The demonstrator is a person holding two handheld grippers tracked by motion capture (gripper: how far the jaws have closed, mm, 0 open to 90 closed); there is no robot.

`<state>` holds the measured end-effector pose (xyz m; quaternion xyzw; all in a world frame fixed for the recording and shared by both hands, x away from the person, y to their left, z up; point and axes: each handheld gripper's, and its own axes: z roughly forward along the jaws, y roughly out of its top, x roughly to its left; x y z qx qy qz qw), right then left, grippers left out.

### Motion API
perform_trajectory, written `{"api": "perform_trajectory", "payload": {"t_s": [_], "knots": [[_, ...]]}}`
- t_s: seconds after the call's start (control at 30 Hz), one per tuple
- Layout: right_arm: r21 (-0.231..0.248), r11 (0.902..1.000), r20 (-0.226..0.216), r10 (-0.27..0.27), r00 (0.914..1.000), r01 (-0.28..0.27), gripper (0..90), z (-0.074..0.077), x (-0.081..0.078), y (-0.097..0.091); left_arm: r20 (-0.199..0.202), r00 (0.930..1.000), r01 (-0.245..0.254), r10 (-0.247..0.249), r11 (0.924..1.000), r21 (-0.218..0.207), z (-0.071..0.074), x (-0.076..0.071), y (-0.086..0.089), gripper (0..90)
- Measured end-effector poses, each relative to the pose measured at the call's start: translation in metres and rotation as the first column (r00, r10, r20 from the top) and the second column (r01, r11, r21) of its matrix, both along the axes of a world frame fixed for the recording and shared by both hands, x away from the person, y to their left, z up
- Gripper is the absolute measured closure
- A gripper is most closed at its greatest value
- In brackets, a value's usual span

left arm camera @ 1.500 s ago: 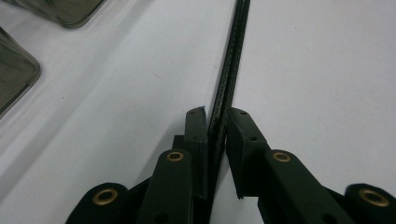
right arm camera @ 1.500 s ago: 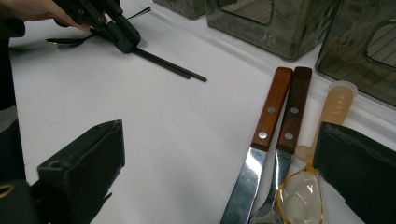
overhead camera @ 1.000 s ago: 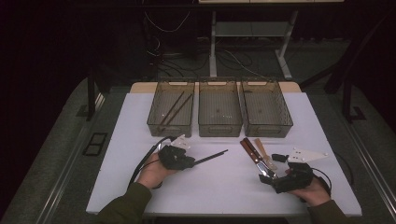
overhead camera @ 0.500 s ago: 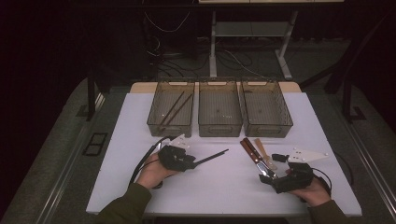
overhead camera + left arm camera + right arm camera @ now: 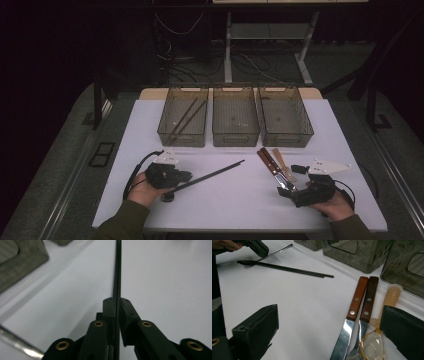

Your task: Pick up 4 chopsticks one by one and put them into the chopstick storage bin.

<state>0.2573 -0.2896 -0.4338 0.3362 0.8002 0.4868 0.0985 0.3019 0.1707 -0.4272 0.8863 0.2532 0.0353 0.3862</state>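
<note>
The left gripper (image 5: pixel 172 179), lower left of the high view, has just been closing and now pinches the black chopsticks (image 5: pixel 210 176), whose long axis runs up-right toward the bins (image 5: pixel 184 123). The right gripper (image 5: pixel 300 192), lower right, stands open by the knives (image 5: pixel 272 167). The chopsticks' near end is hidden between the jaws.

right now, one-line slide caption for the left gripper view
Left gripper shut on a black chopstick that runs out over the white table.

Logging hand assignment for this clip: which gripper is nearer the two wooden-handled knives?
Right. The right gripper sits open at the blade ends of the wooden-handled knives; the left gripper is across the table, shut on black chopsticks.
</note>
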Motion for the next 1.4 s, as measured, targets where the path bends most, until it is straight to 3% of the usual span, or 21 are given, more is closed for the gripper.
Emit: {"api": "perform_trajectory", "payload": {"t_s": [0.07, 0.3, 0.77, 1.13, 1.4], "knots": [[-0.001, 1.0000, 0.000, 0.000, 1.0000, 0.000, 2.4, 0.000, 0.000, 0.000, -0.014, 0.9999, -0.002, 0.002, 1.0000, 0.008, -0.003, 0.000, 0.004, 85.0], [0.000, 1.0000, -0.001, 0.000, 1.0000, 0.000, 2.4, 0.000, 0.000, 0.000, -0.010, 1.0000, -0.001, 0.001, 0.9996, 0.028, -0.008, 0.002, 0.004, 82.4], [-0.001, 1.0000, -0.003, 0.000, 1.0000, 0.000, 2.4, 0.000, 0.000, 0.000, -0.029, 0.9995, 0.012, -0.011, 0.9995, 0.028, -0.012, 0.002, -0.001, 79.6], [0.001, 1.0000, -0.002, -0.002, 1.0000, 0.002, 2.4, 0.000, 0.000, 0.000, -0.011, 0.9998, 0.018, -0.018, 0.9994, 0.028, -0.015, 0.003, -0.008, 77.7], [0.001, 1.0000, 0.000, -0.001, 1.0000, 0.001, 2.4, 0.000, 0.000, 0.000, 0.019, 0.9995, 0.024, -0.025, 0.9978, 0.062, -0.016, 0.003, -0.014, 78.1]]}}
